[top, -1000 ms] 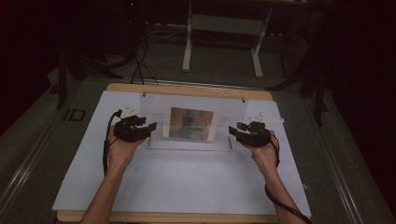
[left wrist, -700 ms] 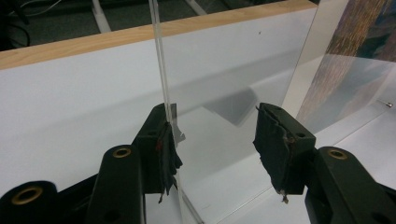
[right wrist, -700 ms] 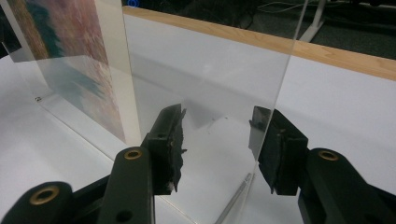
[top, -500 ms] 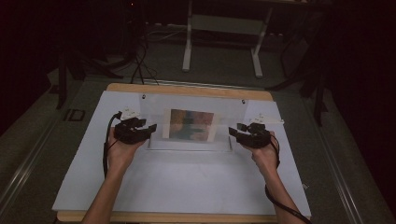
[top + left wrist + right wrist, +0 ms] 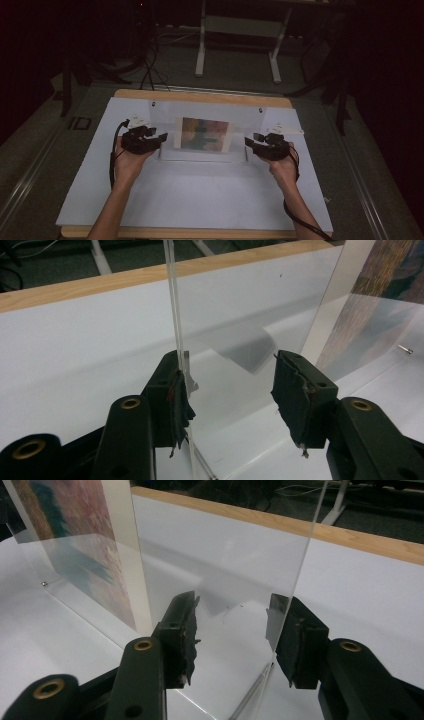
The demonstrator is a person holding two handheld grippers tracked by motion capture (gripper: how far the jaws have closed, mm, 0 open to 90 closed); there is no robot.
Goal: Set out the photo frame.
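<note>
A clear stand (image 5: 202, 150) with a coloured print (image 5: 204, 134) in it sits upright near the middle of the white surface (image 5: 200, 195), a little toward the far side. The left gripper (image 5: 159, 140) is at the stand's left edge, its jaws wide; in the left gripper view the stand's edge (image 5: 175, 330) lies against one pad (image 5: 180, 400), while the other pad (image 5: 292, 395) stands apart from it. The right gripper (image 5: 251, 141) is at the stand's right edge, jaws wide too; in the right gripper view the clear edge (image 5: 300, 580) stands between the jaws, just beside one pad (image 5: 295, 640), unpressed. A wooden rim (image 5: 200, 96) borders the far side.
</note>
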